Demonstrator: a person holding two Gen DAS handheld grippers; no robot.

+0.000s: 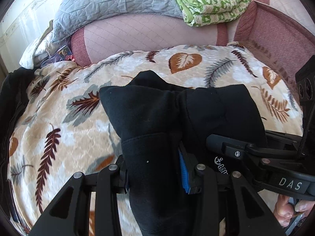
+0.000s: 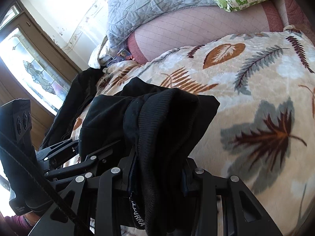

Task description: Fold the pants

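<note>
My left gripper [image 1: 157, 169] grips black pants [image 1: 157, 118]; jaws narrow, clamped on thick fold of fabric, blue pad visible beside cloth. My right gripper [image 2: 157, 169] same: jaws narrow, pinching ribbed band of pants [image 2: 163, 118]. Pants bunched, lifted just above leaf-print blanket [image 1: 69, 127], hanging down between both grippers. Right gripper close beside left, both over blanket. Beyond blanket: pink sofa back [image 1: 137, 31], grey quilt [image 1: 110, 0] and green bedding [image 1: 214, 4] on top. Fingers [image 1: 285, 210] on right gripper's handle.
</note>
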